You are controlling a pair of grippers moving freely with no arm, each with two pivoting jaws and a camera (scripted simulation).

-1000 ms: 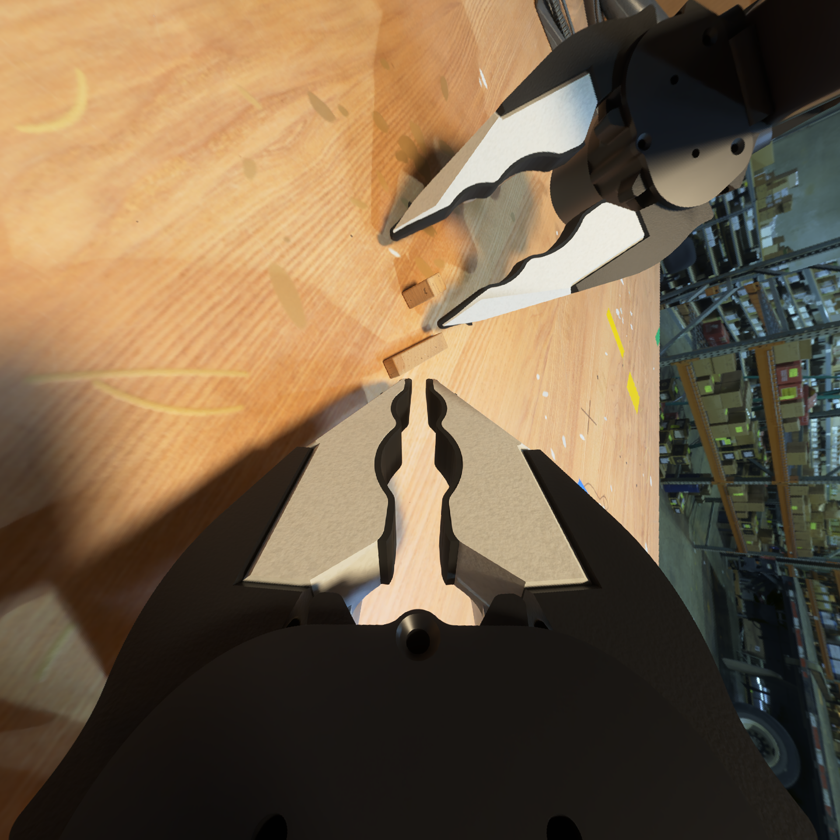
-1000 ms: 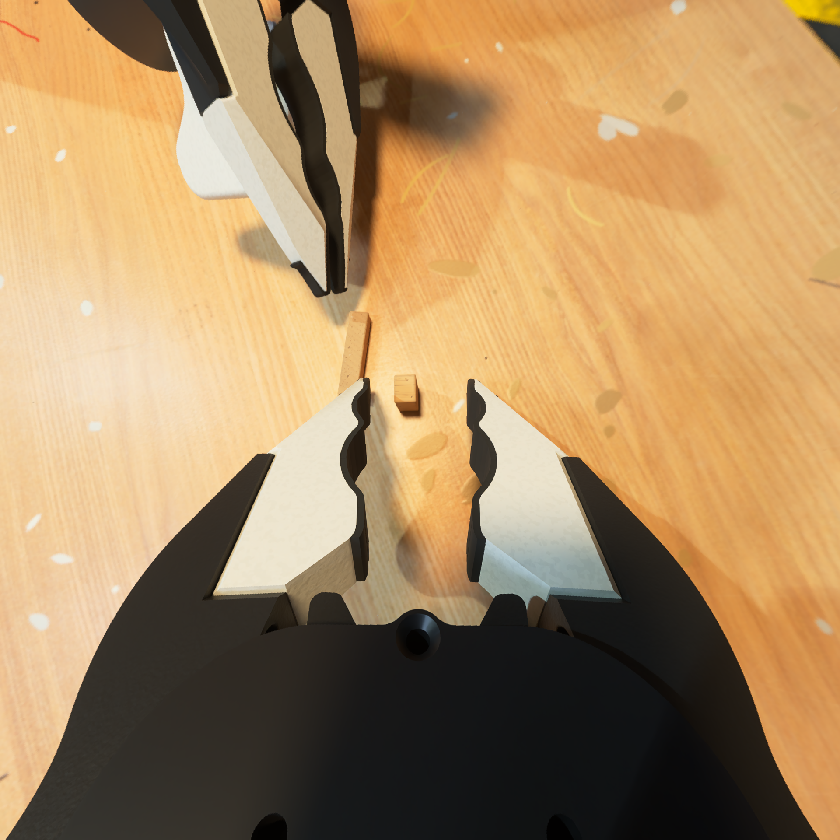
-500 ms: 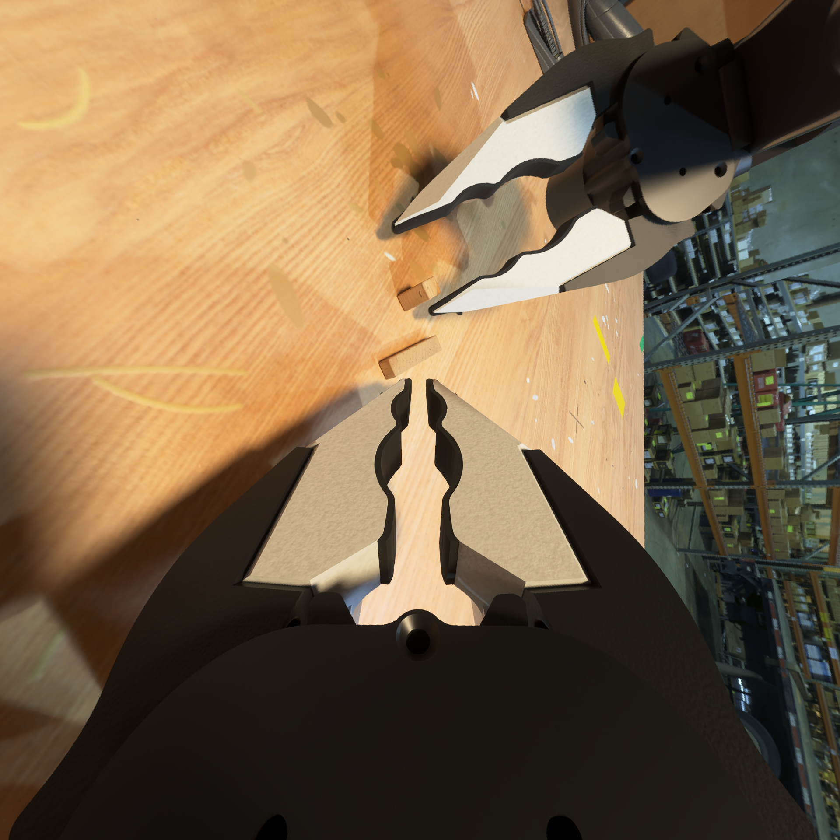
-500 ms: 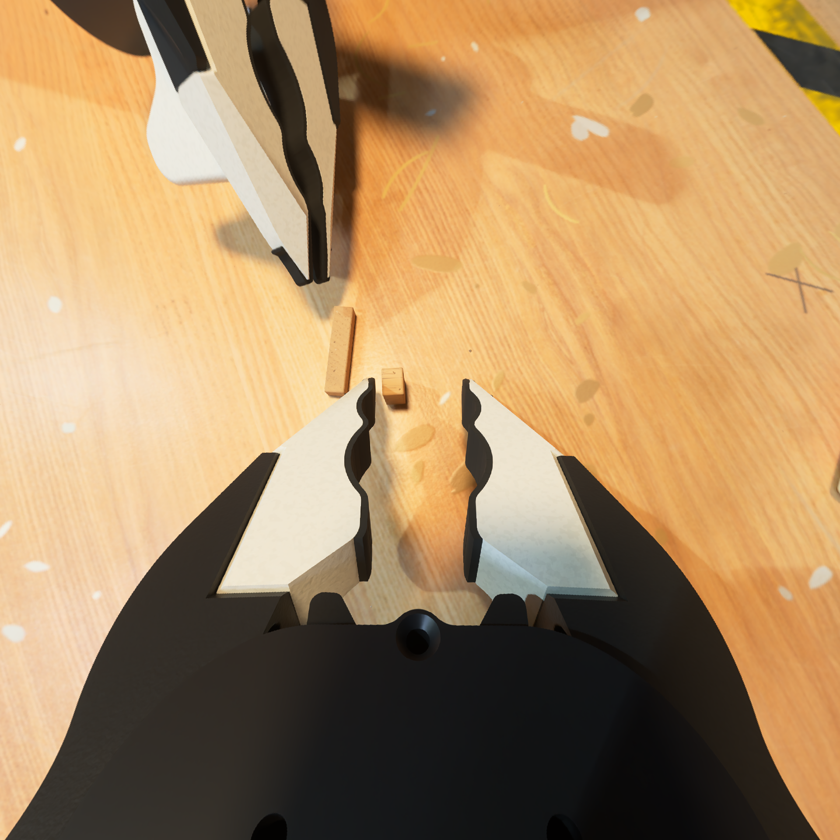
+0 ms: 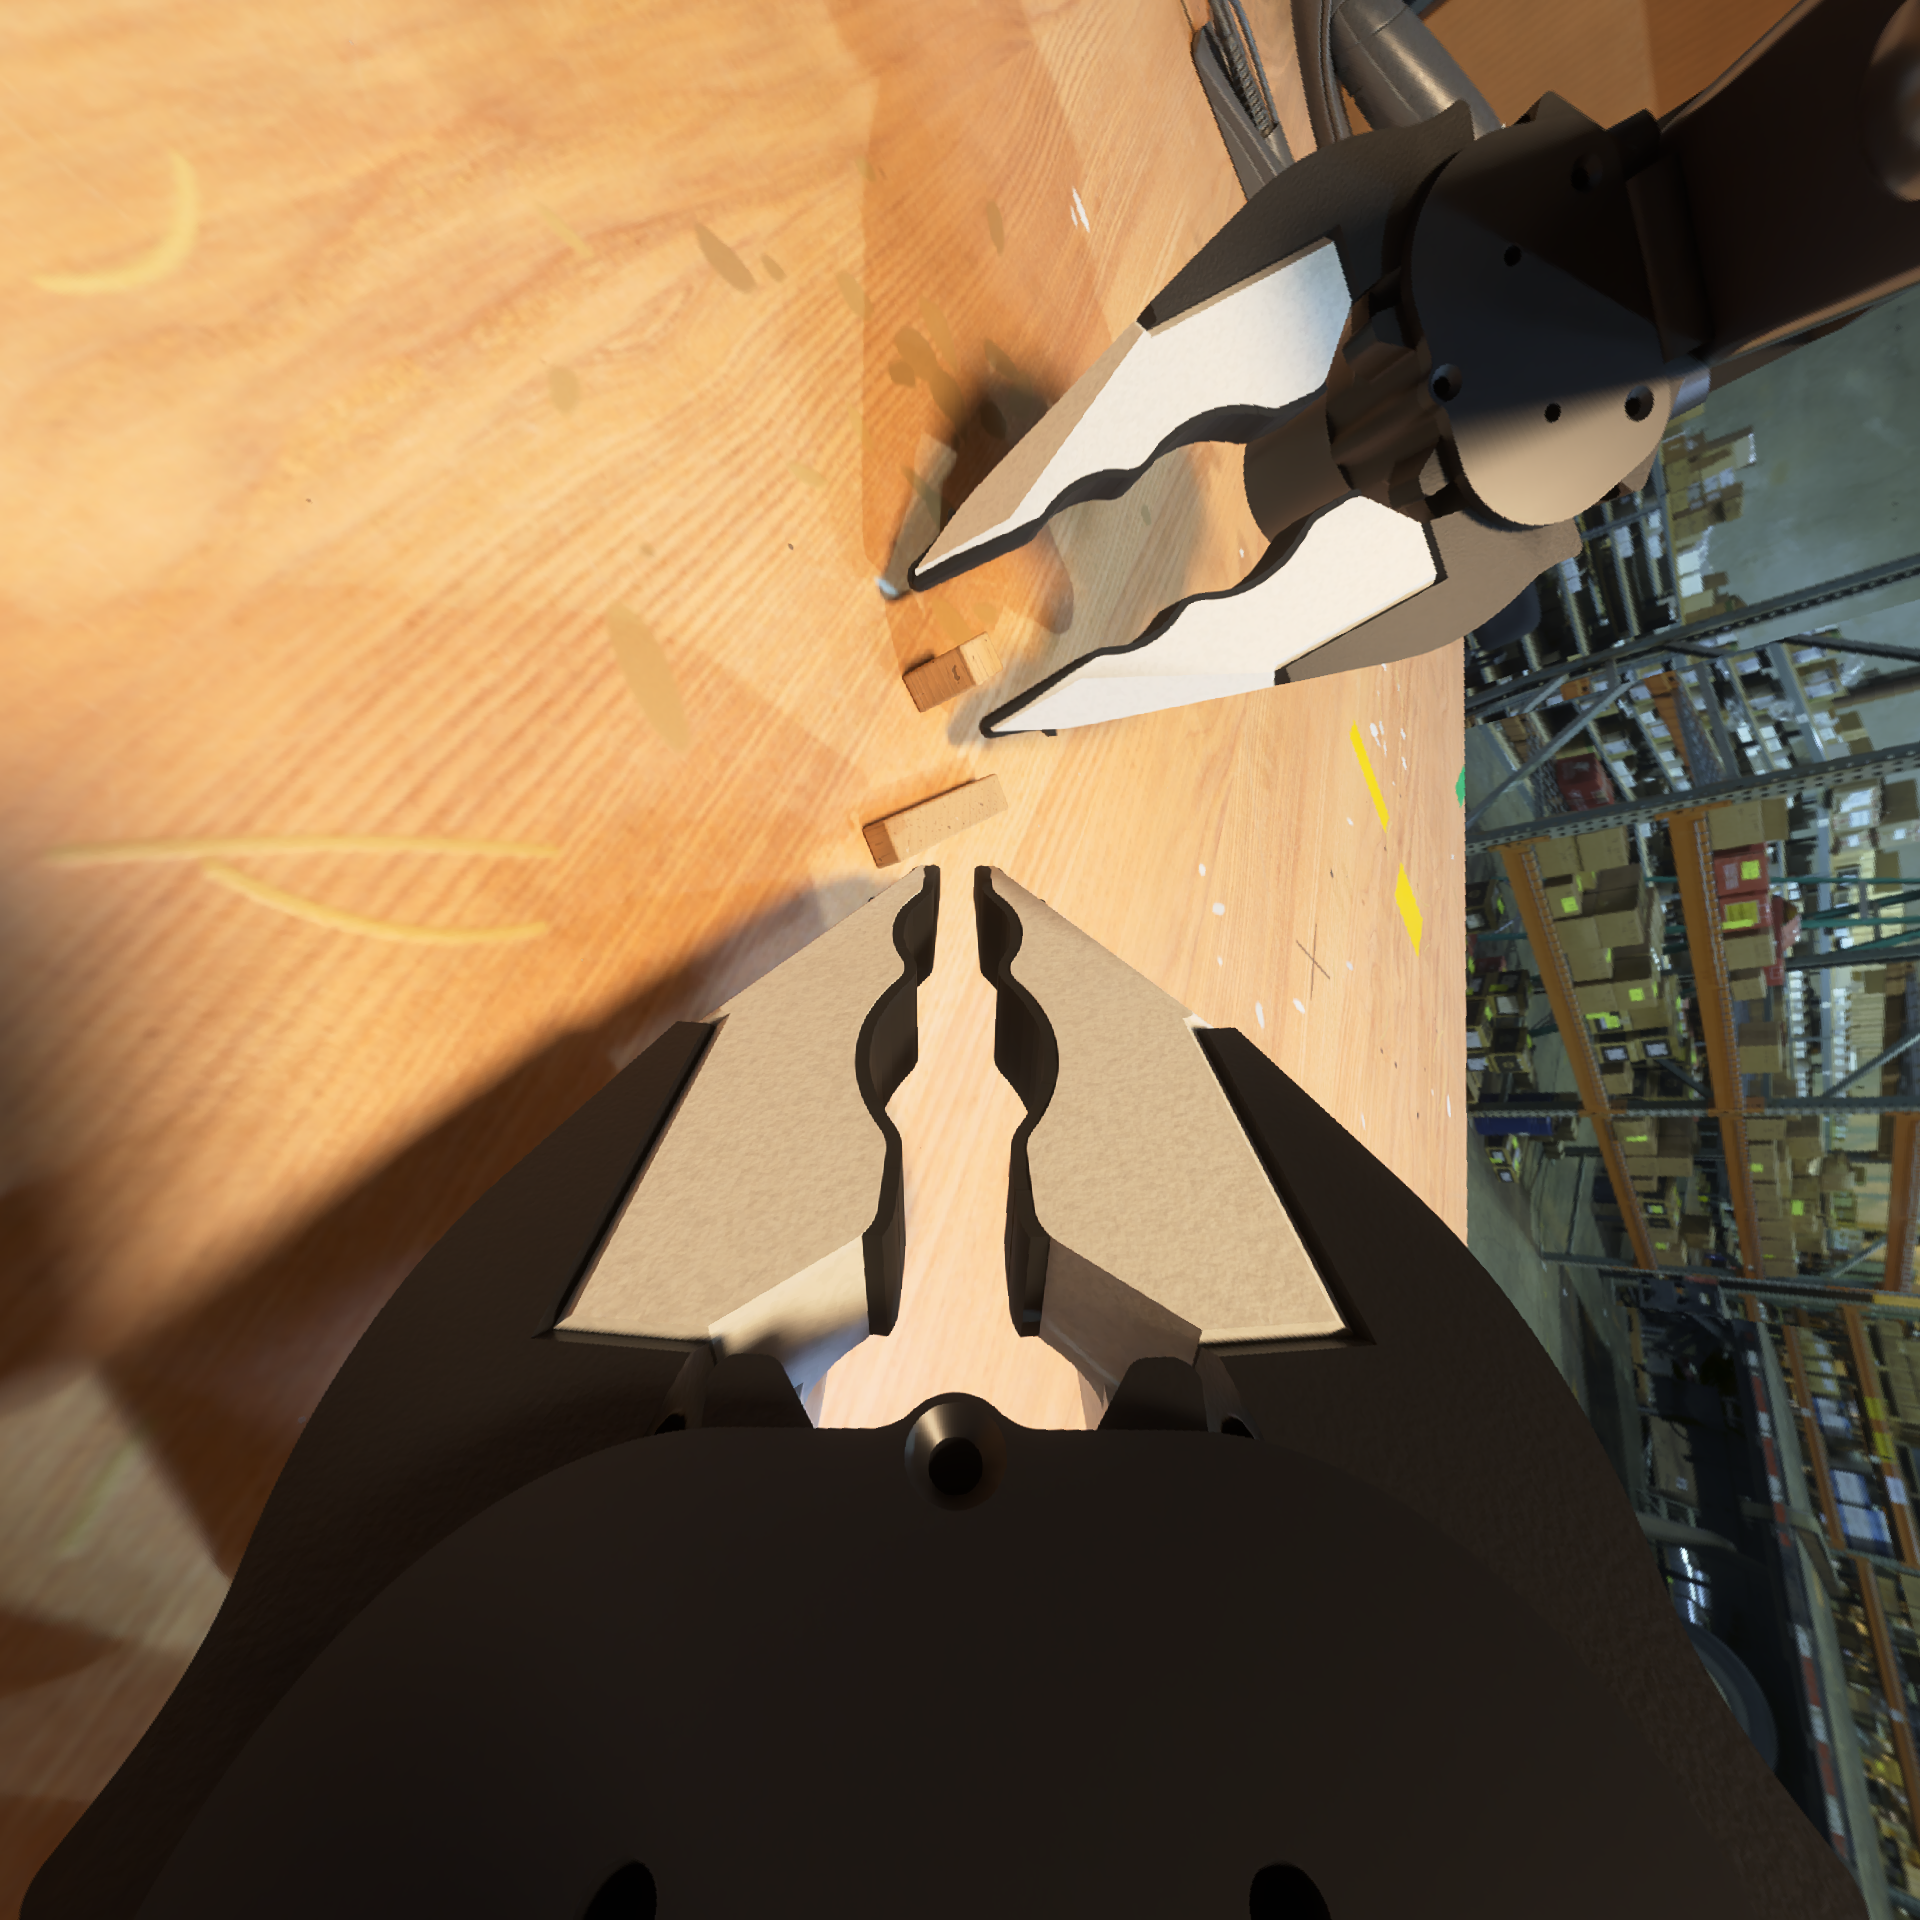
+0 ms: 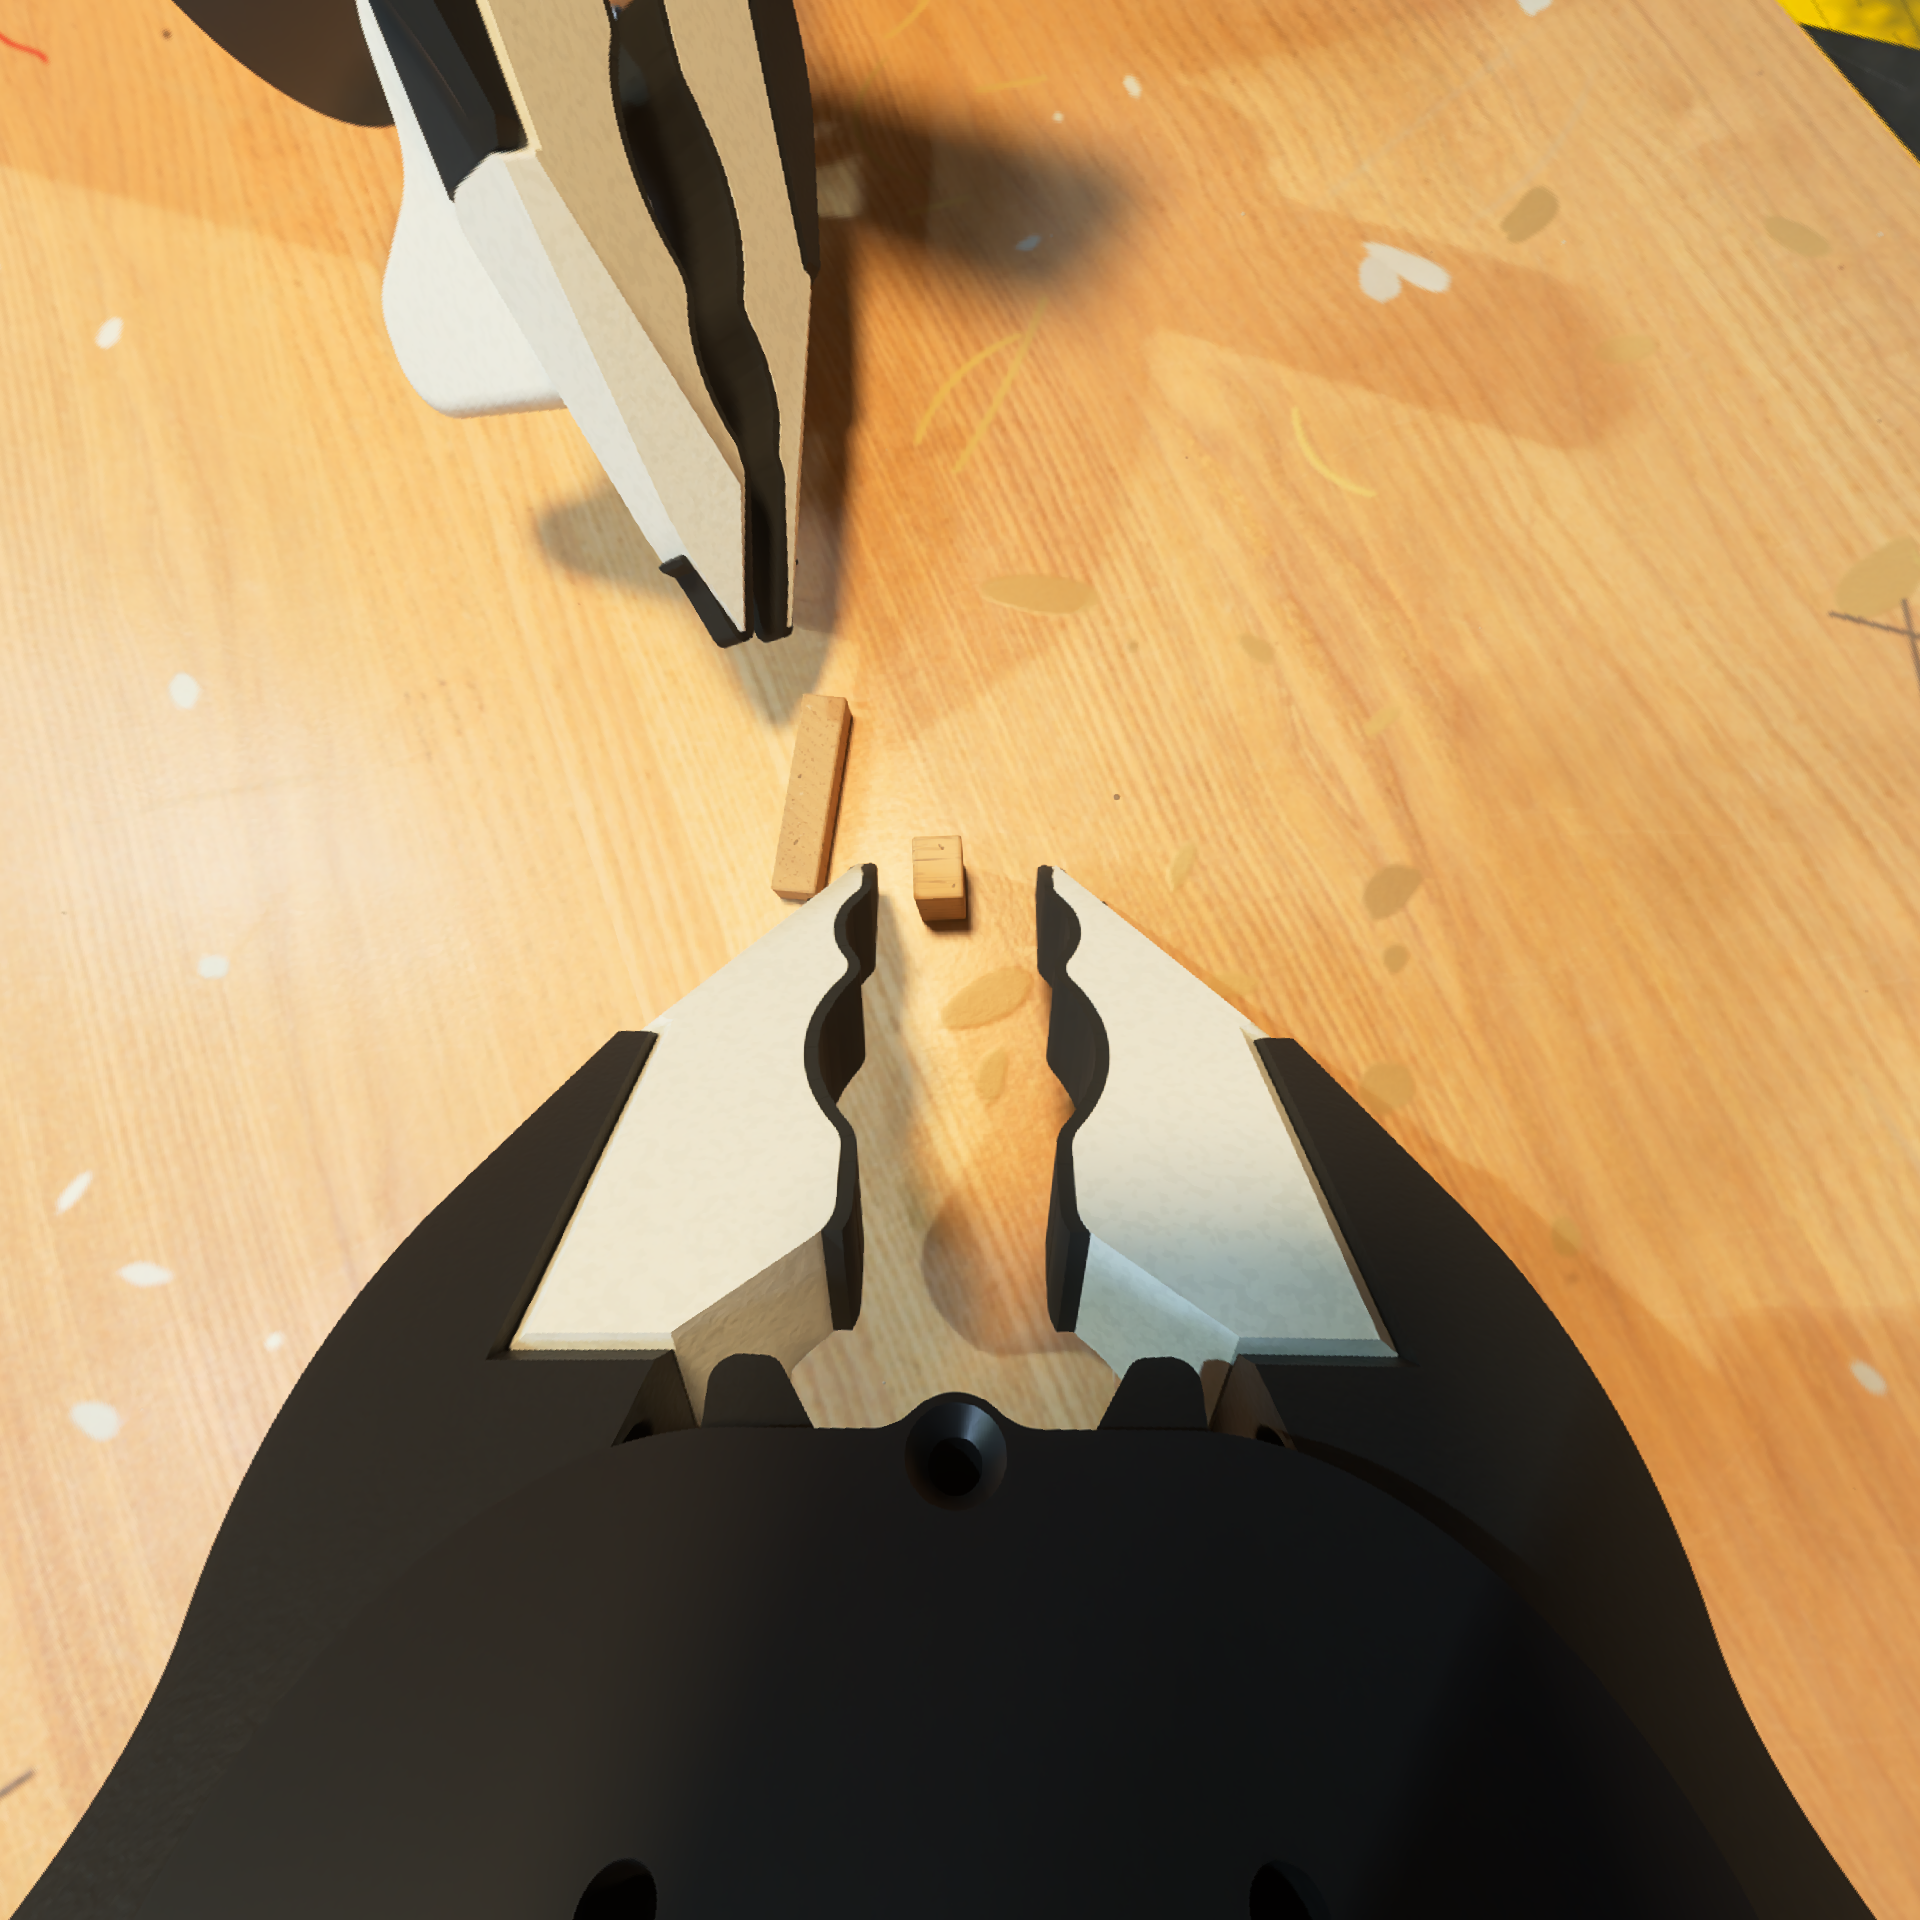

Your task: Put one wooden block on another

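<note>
Two wooden blocks lie apart on the wooden table (image 6: 1455,727). The small block (image 6: 938,878) lies between the tips of my right gripper (image 6: 956,873), which is open; I see no finger touching it. The long flat block (image 6: 812,795) lies just left of it, beside my left fingertip. My left gripper (image 5: 956,873) is shut and empty, its tips just short of the long block (image 5: 935,821). In the left wrist view the right gripper (image 5: 951,652) straddles the small block (image 5: 951,672). In the right wrist view the left gripper (image 6: 753,629) hangs just beyond the long block.
The table's edge (image 5: 1460,935) runs down the right of the left wrist view, with warehouse shelves (image 5: 1714,935) beyond. Dark cables (image 5: 1236,94) lie at the far edge. A yellow and black stripe (image 6: 1860,21) marks the far right corner.
The right gripper's fingers have drawn closer together around the small block. The left gripper has stayed shut near the long block. Neither block has moved.
</note>
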